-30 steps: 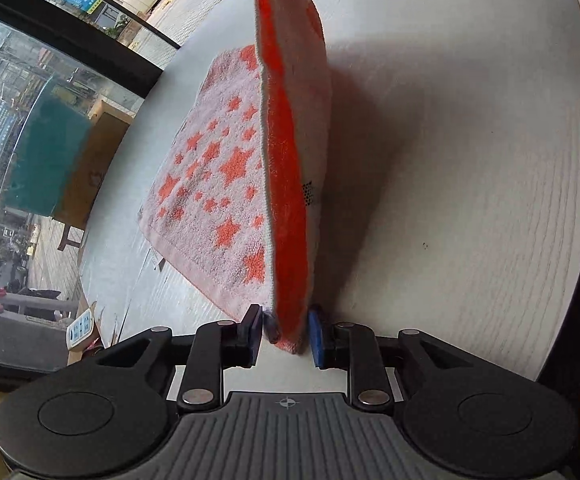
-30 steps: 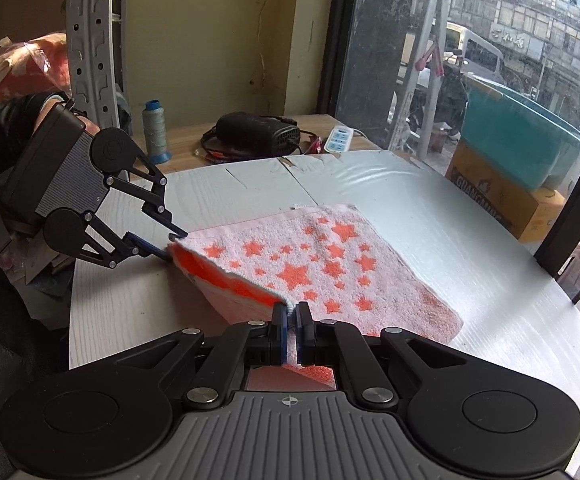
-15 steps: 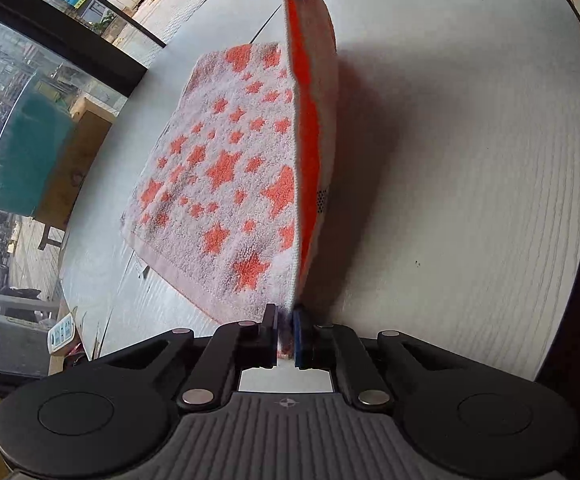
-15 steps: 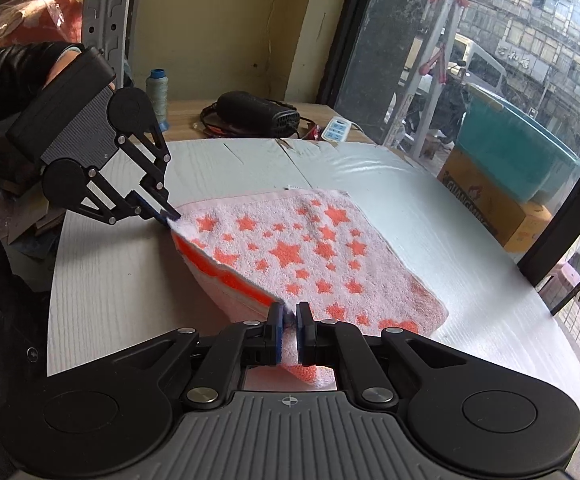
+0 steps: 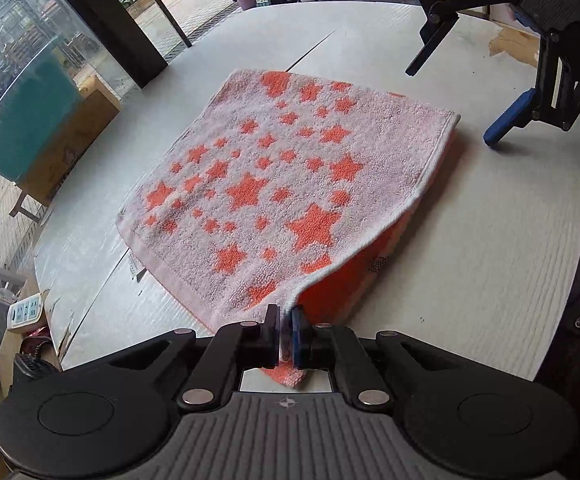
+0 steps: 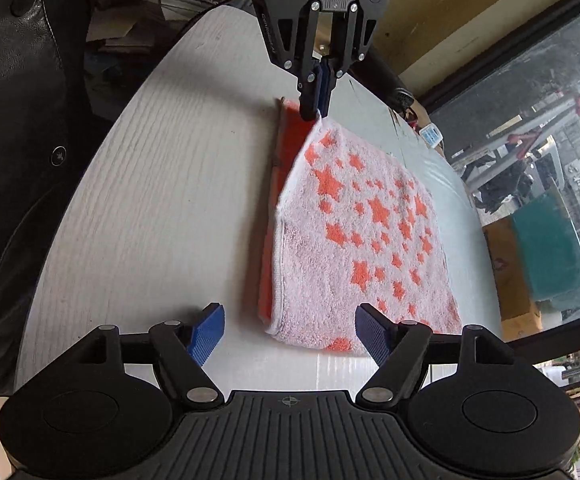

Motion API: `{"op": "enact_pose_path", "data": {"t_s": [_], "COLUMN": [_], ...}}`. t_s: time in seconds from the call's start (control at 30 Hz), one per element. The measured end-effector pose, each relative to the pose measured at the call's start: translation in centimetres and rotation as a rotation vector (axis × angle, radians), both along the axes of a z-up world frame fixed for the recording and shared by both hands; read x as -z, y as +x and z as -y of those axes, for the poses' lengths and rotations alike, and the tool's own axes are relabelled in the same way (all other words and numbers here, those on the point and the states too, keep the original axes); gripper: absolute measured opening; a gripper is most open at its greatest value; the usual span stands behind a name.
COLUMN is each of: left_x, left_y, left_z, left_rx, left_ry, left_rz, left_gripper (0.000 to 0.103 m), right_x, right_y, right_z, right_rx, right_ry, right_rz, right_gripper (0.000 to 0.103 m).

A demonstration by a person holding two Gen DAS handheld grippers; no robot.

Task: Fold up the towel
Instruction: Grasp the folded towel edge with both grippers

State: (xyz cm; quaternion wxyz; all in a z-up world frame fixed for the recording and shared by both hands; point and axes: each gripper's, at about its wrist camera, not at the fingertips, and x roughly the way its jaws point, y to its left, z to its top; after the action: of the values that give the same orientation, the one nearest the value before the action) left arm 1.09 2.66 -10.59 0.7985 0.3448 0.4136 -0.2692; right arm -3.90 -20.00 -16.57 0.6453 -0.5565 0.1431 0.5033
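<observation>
While the left gripper [image 5: 286, 330] has its jaws pinched together on one corner of the pink terry towel with orange stars [image 5: 274, 196], the right gripper [image 6: 288, 330] has just been opening its jaws, and nothing lies between its blue pads [image 6: 208, 330] now. They stand wide apart above the towel's near edge, without touching it.

As far as the views show, one fold is nearly laid: the starred upper layer lies over an orange lower layer on the pale wood-grain table [image 5: 490, 280]. At the right gripper's end the corner is down and roughly over the layer beneath. At the left gripper's end the corner is lifted, so the upper layer slopes up there and the orange underside shows. What seems left is to lower and free that corner, perhaps square the edges, and possibly fold again.

From the right wrist view, the towel runs straight ahead of the open jaws toward the left gripper, its long axis along that line and its open hemmed edge on the left. From the left wrist view it spreads ahead and leftward from the closed jaws, nearly square.
</observation>
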Motion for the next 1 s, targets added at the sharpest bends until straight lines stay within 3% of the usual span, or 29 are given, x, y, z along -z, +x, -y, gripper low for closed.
{"op": "enact_pose_path", "data": {"t_s": [0.1, 0.23, 0.3, 0.37, 0.43, 0.57, 0.67, 0.73, 0.77, 0.83, 0.87, 0.9, 1.0], "left_x": [0.0, 0.5, 0.7, 0.7, 0.7, 1.2, 1.3, 1.5, 1.5, 1.6, 1.7, 1.9, 1.9], "left_y": [-0.3, -1.3, -1.7, -2.3, -2.8, -3.5, -3.4, -3.6, -3.6, -3.4, -3.0, -2.9, -2.1], "left_z": [-0.1, -0.5, -1.2, -1.9, -2.4, -2.5, -1.9, -1.4, -1.0, -0.5, -0.3, -0.1, -0.1], "left_rx": [-0.003, -0.012, -0.04, -0.063, -0.072, -0.052, -0.019, 0.016, 0.039, 0.069, 0.078, 0.084, 0.085], "left_ry": [0.012, 0.038, 0.021, -0.006, -0.024, 0.031, 0.059, 0.098, 0.122, 0.149, 0.159, 0.172, 0.176], "left_rz": [0.009, 0.031, 0.028, 0.031, 0.03, 0.047, 0.06, 0.083, 0.083, 0.062, 0.03, 0.029, 0.019], "left_gripper": [0.006, 0.011, 0.02, 0.037, 0.048, 0.048, 0.048, 0.048, 0.047, 0.024, 0.008, 0.008, 0.008], "right_x": [0.2, -0.2, -0.3, -0.5, -0.4, -0.1, -0.5, -0.5, -0.5, -0.1, 0.0, 0.2, 0.6], "right_y": [0.3, 1.4, 2.2, 3.0, 3.1, 2.7, 3.1, 2.2, 1.8, 1.2, 1.1, 1.0, 1.0], "right_z": [-0.7, -0.7, -0.5, 0.1, 0.8, 1.7, 1.1, 1.1, 1.0, 0.4, -0.1, -0.5, -1.3], "right_rx": [0.014, 0.095, 0.192, 0.267, 0.274, 0.273, 0.297, 0.249, 0.214, 0.141, 0.111, 0.088, 0.029], "right_ry": [-0.049, -0.027, 0.02, 0.075, 0.126, 0.19, 0.138, 0.108, 0.088, 0.034, -0.002, -0.033, -0.101], "right_rz": [0.021, -0.034, -0.059, -0.099, -0.107, -0.091, -0.073, -0.036, -0.015, 0.014, 0.017, 0.02, 0.042], "right_gripper": [0.073, 0.076, 0.093, 0.096, 0.099, 0.1, 0.099, 0.099, 0.097, 0.082, 0.058, 0.043, 0.036]}}
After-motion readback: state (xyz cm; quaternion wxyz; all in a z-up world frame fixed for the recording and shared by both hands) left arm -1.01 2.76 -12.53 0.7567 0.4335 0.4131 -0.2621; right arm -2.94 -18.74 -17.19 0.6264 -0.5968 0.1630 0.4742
